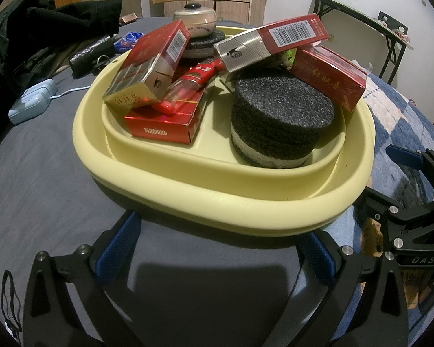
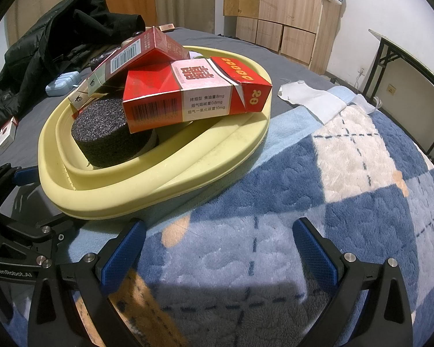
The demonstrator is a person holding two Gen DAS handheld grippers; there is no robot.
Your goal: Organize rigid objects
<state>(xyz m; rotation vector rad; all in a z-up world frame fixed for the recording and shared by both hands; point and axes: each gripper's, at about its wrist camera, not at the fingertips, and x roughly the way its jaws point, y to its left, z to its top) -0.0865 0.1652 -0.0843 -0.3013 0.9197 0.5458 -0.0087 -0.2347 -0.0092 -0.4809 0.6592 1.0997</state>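
Yellow plastic tray (image 1: 188, 190) sits on the bed (image 1: 37, 173), piled with red cigarette packs and two dark foam discs, and the pile is what you need to watch. One pack (image 1: 275, 43) lies tilted across the top at about 1 o'clock from the big foam disc (image 1: 280, 115), resting on other packs with little under it; a nudge to the tray rim or to the disc could send it sliding. On the left side a second pack (image 1: 147, 69) leans against a red lighter (image 1: 188, 86) on top of a flat pack marked Diamond (image 1: 162, 127), so pulling any one piece may shift the others. The bedding is soft, so pressing on the tray could tip it.

Your left gripper (image 1: 217, 248) hovers low just short of the tray's near rim at 6 o'clock, fingers spread wide and holding nothing. Your right gripper (image 2: 217, 248) hangs over the blue checked blanket (image 2: 347, 173), the tray at its 11 o'clock, fingers also wide apart and empty. One loose pack (image 2: 7, 133) lies on the bed at 9 o'clock in the right view, outside the tray.
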